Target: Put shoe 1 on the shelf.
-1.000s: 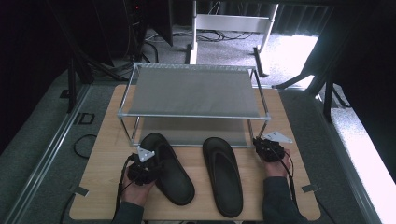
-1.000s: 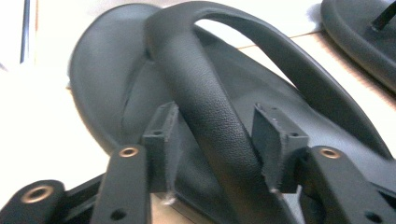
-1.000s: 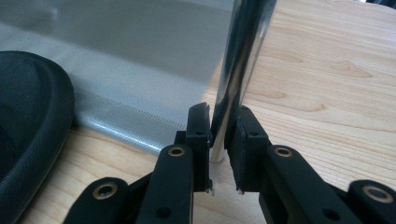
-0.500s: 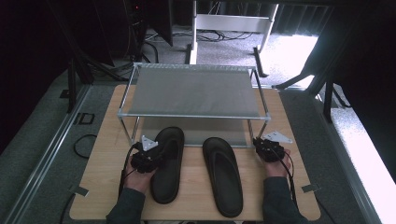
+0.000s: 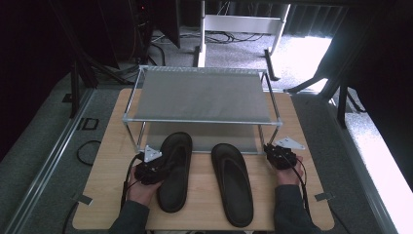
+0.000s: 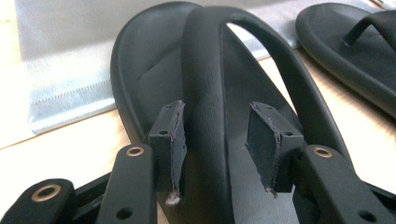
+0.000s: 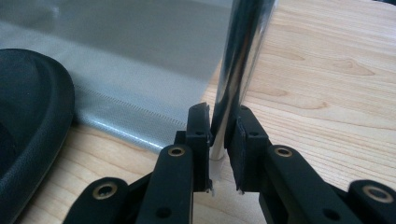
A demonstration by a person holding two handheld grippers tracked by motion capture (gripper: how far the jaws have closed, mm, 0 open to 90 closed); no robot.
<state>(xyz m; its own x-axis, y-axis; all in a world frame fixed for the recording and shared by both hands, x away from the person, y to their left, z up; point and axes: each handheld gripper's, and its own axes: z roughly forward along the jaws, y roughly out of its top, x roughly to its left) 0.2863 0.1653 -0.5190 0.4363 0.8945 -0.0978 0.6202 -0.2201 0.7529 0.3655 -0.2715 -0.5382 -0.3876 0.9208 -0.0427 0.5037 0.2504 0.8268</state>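
Neither sandal is on the rack [image 5: 202,95] yet. The left gripper [image 5: 163,165], jaws just reopened, straddles the left sandal's strap [image 6: 210,70] unclamped; the right gripper [image 5: 271,151] clamps the rack's front-right leg [image 7: 240,60].

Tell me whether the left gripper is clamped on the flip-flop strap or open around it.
Open: the left gripper straddles the left flip-flop's strap, its jaws just reopened, pads apart from it.

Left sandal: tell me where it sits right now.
In the high view the left sandal lies on the table's left half, toe under the rack, between the left gripper and the other sandal.
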